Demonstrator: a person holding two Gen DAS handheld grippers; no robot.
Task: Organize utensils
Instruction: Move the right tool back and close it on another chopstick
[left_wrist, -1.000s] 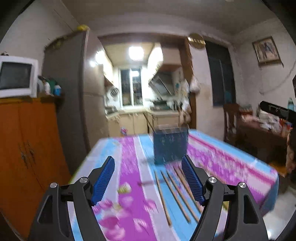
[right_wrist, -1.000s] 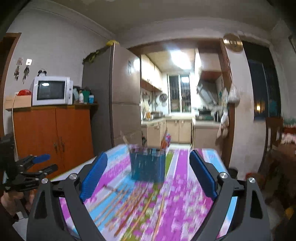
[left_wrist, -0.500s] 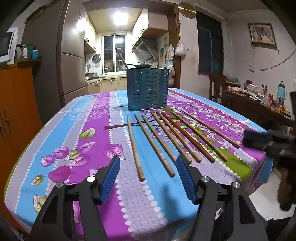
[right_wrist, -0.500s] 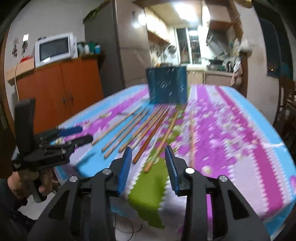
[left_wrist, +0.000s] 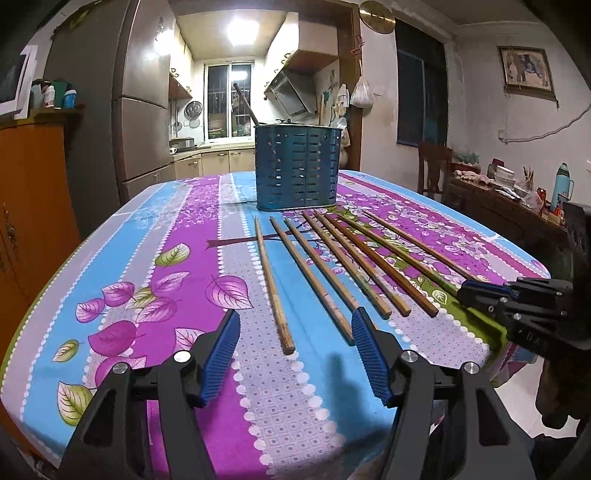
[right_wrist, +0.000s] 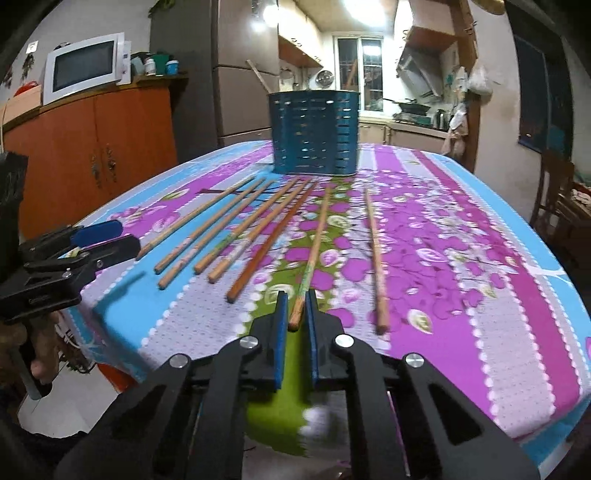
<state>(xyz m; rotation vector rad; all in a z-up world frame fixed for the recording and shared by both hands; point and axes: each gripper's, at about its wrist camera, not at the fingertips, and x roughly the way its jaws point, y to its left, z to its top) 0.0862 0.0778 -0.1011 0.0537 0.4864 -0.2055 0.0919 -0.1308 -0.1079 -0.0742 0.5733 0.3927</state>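
Right claw (right_wrist: 295, 310) was pinched around the near end of one chopstick (right_wrist: 314, 240), second from right; whether the pads actually bit, can't tell. Left claw (left_wrist: 295, 354) was wide open, holding nothing, near the leftmost sticks. Risk: an end-only grip could let the stick pivot, slip, or knock its neighbours. Count: seven chopsticks fanned flat on the surface (right_wrist: 461, 258), one blue holder (right_wrist: 314, 133) behind them.

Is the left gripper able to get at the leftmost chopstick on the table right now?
Probably yes: the left gripper is open, the leftmost chopstick ends just ahead between its fingers, nothing lies between.
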